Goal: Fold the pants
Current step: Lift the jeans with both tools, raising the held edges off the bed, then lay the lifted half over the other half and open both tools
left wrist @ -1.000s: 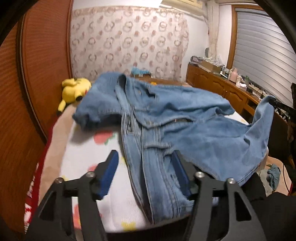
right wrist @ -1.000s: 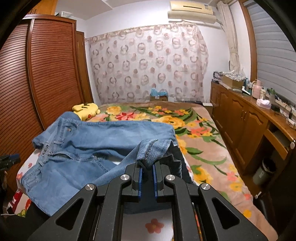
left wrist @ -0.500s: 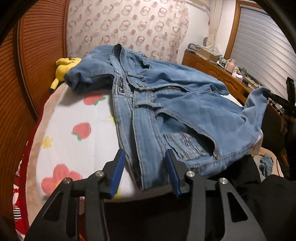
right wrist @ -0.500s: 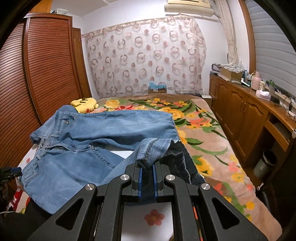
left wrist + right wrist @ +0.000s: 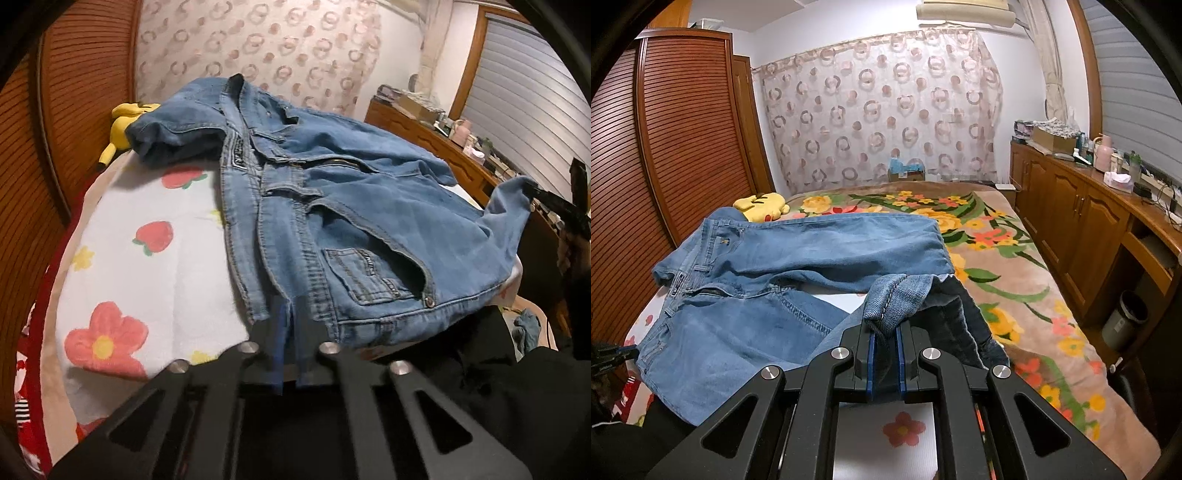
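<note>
Where the white flower-and-strawberry blanket (image 5: 155, 266) covers the near end of the bed, 1 pair of blue jeans (image 5: 332, 206) lies spread across it, waistband toward the wooden slatted wardrobe (image 5: 676, 147), legs reaching toward the cabinet side.

Item 1, jeans: light-wash denim, front up, fly and coin pocket showing in the left wrist view. The far leg lies flat and straight across the bed; the near leg is lifted at its hem.

Item 2, left gripper (image 5: 290, 343): blue pads drawn together, having just been closing, with the near waistband edge of the jeans caught between them at the bed's edge. The view is slightly blurred at the tips.

Item 3, right gripper (image 5: 885, 354): pads pressed close on the rolled hem of the near leg, the cuff bunched and standing up above the fingers, dark inner denim hanging to the right.

Item 4, bedding: a tan floral blanket (image 5: 1015, 258) with yellow and orange flowers covers the far part of the bed, beside the white one.

Item 5, yellow plush toy (image 5: 761, 206): at the wardrobe side of the bed, just beyond the waistband, partly hidden by it in the left wrist view.

Item 6, surroundings: patterned curtain (image 5: 882, 107) on the far wall, wooden cabinet (image 5: 1082, 221) along the right, cluttered on top
</note>
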Demonstrator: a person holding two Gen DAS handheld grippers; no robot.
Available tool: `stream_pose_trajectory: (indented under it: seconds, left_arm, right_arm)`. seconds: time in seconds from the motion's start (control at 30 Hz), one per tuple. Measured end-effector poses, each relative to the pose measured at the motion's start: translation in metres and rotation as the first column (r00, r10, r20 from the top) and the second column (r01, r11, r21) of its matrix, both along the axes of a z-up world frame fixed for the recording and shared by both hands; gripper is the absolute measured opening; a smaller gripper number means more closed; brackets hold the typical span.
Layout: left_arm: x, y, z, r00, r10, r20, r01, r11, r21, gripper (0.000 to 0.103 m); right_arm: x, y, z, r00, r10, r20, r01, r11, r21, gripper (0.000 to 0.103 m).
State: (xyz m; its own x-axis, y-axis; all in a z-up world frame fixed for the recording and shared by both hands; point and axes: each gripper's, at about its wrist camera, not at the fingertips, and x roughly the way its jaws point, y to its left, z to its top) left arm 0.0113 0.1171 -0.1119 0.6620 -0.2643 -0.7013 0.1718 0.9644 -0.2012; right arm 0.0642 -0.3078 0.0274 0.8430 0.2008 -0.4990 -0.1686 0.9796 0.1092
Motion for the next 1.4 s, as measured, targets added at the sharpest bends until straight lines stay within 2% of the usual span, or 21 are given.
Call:
stream_pose_trajectory:
  seconds: [0.13, 0.43, 0.77, 0.93, 1.1, 1.2, 1.4]
  left_arm:
    - [-0.004, -0.002, 0.007, 1.000, 0.002, 0.031, -0.003, 1.000, 0.027, 0.003]
    - [-0.003, -0.005, 0.054, 0.984, 0.020, 0.177, -0.028, 0.999, 0.041, 0.002]
    - [0.046, -0.010, 0.116, 0.942, 0.035, 0.334, -0.068, 0.994, 0.088, 0.002]
    - [0.073, -0.008, 0.134, 0.919, 0.067, 0.389, -0.112, 0.989, 0.096, 0.002]
    - [0.099, -0.002, 0.147, 0.911, 0.072, 0.406, -0.122, 0.988, 0.099, 0.002]
    - [0.119, -0.001, 0.153, 0.911, 0.070, 0.407, -0.125, 0.986, 0.112, 0.002]
    - [0.160, -0.005, 0.163, 0.910, 0.066, 0.409, -0.129, 0.983, 0.129, 0.002]
  right_arm:
    - [-0.001, 0.001, -0.001, 1.000, -0.006, 0.001, 0.006, 1.000, 0.001, 0.008]
    - [-0.005, 0.002, 0.008, 0.999, -0.013, 0.039, 0.012, 1.000, 0.005, 0.008]
    - [0.013, 0.006, 0.040, 0.989, -0.021, 0.147, 0.027, 0.999, -0.039, 0.008]
    - [0.031, 0.002, 0.049, 0.984, -0.029, 0.175, 0.032, 0.999, -0.011, 0.008]
    - [0.047, 0.004, 0.051, 0.979, -0.044, 0.197, 0.048, 0.999, -0.018, 0.008]
    - [0.058, 0.013, 0.048, 0.976, -0.041, 0.213, 0.054, 0.997, -0.053, 0.008]
    - [0.091, 0.013, 0.034, 0.979, -0.054, 0.198, 0.067, 0.996, -0.059, 0.008]
